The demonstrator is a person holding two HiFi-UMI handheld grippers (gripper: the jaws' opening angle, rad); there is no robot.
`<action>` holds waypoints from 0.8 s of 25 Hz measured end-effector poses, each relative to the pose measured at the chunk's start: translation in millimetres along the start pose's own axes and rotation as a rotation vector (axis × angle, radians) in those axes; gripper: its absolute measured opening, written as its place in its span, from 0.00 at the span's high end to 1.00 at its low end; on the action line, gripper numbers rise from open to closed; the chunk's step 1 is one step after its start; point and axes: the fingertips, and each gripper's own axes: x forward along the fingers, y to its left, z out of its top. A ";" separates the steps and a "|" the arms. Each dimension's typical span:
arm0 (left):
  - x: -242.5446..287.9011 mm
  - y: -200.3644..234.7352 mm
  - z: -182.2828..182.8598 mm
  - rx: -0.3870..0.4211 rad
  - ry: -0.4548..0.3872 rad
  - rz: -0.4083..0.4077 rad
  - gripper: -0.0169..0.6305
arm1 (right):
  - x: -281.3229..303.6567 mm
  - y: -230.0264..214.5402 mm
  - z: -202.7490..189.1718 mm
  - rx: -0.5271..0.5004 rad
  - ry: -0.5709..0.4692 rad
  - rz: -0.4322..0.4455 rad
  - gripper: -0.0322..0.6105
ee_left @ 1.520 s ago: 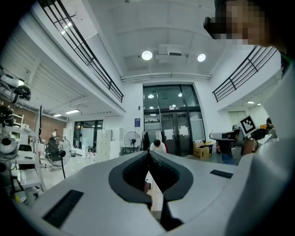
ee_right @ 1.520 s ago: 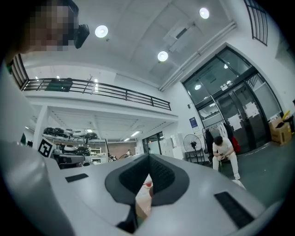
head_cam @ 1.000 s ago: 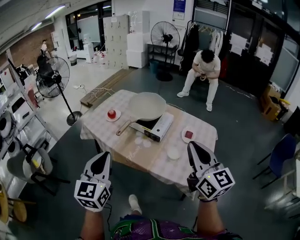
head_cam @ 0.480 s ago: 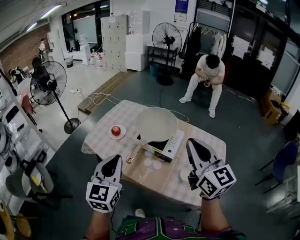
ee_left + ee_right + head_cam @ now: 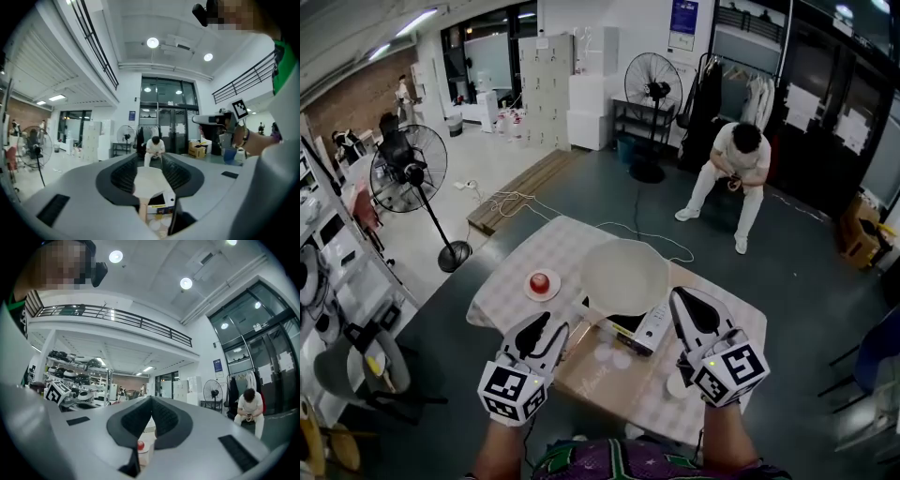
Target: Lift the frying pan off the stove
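Head view: the frying pan [image 5: 625,277] covers most of the stove [image 5: 652,325], leaving only its near end visible. Your right gripper [image 5: 687,305] hides part of a small white dish [image 5: 676,385] on the table [image 5: 508,286]. The red object [image 5: 542,279] on the saucer [image 5: 531,292] is too small to identify. Your forearms [image 5: 722,439] are cut off by the lower edge. In the right gripper view, the closed jaws block most of the table.
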 end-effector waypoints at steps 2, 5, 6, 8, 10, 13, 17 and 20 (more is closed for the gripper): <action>13.6 -11.8 -4.2 -0.026 0.023 -0.088 0.51 | 5.3 -7.7 -2.9 0.009 -0.002 0.017 0.94; 29.0 -10.3 -8.6 -0.030 0.051 -0.098 0.36 | 11.5 -20.9 -4.8 0.029 -0.012 0.025 0.94; 33.5 -7.6 -12.0 -0.022 0.069 -0.087 0.35 | 13.2 -25.5 -5.0 0.034 -0.015 0.022 0.94; 41.2 -3.3 -23.4 -0.012 0.113 -0.073 0.34 | 14.8 -32.8 -7.8 0.044 -0.022 0.017 0.94; 47.7 -1.0 -40.9 -0.017 0.167 -0.076 0.34 | 13.9 -35.8 -16.1 0.046 -0.024 0.017 0.94; 62.1 8.0 -64.0 -0.008 0.255 -0.078 0.34 | 16.3 -38.4 -27.8 0.037 -0.023 0.027 0.94; 85.9 19.2 -96.1 0.006 0.376 -0.063 0.34 | 17.4 -49.2 -42.8 0.060 -0.004 0.030 0.94; 105.5 18.4 -124.0 0.000 0.469 -0.063 0.34 | 14.2 -63.3 -60.1 0.082 0.022 0.024 0.94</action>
